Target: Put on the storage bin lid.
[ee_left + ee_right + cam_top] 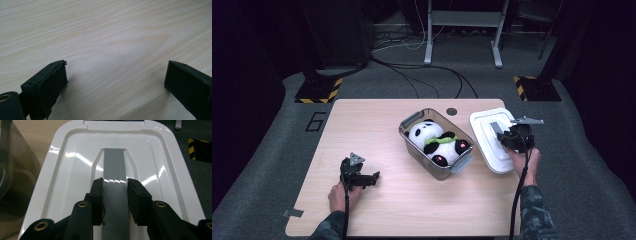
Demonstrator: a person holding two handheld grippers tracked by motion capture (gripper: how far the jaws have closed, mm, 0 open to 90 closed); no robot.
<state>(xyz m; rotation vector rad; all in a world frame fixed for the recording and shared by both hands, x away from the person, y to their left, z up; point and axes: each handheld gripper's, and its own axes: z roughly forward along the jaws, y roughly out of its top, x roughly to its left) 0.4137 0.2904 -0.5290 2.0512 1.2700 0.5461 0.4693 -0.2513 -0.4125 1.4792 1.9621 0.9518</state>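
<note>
A clear plastic box (412,141) stands mid-table with a panda plush (437,141) lying inside it. Its white lid (488,131) lies flat on the table to the right of the box. A grey handle strip (114,167) runs down the middle of the lid (72,170). My right gripper (115,185) has one jaw on each side of that strip and is shut on it. My left gripper (373,178) rests low over bare wood at the table's front left, open with nothing between its jaws (116,75).
The wooden table (367,120) has a round cable hole (451,111) behind the box. Grey carpet with cables (422,75) and hazard-striped stand bases (318,91) lies beyond the far edge. The lid overhangs near the table's right edge.
</note>
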